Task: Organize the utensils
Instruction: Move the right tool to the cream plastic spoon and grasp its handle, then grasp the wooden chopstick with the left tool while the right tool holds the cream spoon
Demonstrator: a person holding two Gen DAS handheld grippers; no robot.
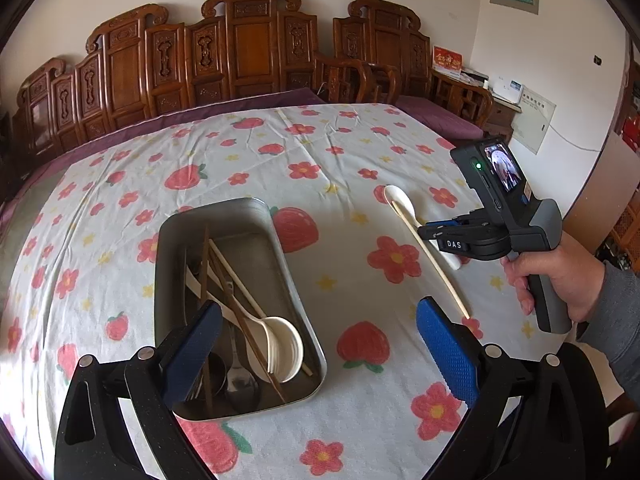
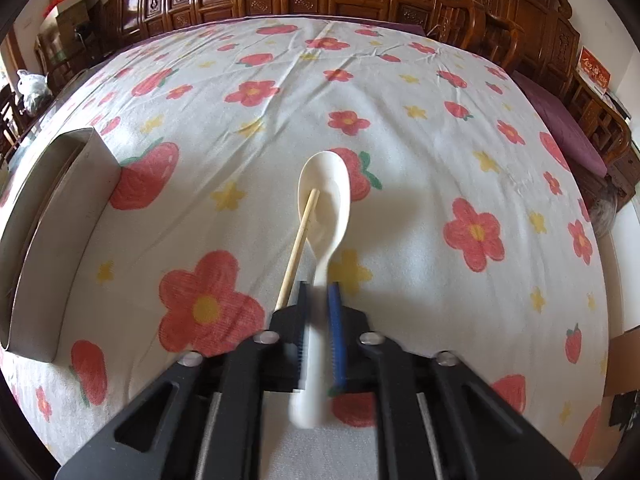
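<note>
A white ceramic spoon (image 2: pixel 326 188) lies on the flowered tablecloth, and my right gripper (image 2: pixel 320 292) is shut on its handle. A pale chopstick (image 2: pixel 298 248) rests with its far tip in the spoon's bowl and runs back past the left side of the gripper. From the left wrist, the spoon (image 1: pixel 400 200), chopstick (image 1: pixel 432 264) and right gripper (image 1: pixel 426 234) sit to the right of a metal tray (image 1: pixel 260 256). The tray holds white spoons (image 1: pixel 280 340), brown chopsticks and metal spoons (image 1: pixel 240 380). My left gripper (image 1: pixel 318 312) is open over the tray's near end, holding nothing.
A hand and grey sleeve (image 1: pixel 580 292) hold the right gripper at the table's right side. Carved wooden chairs (image 1: pixel 248 48) line the far edge. The metal tray (image 2: pixel 60 216) stands to the left of the spoon, with bare tablecloth (image 2: pixel 360 80) beyond it.
</note>
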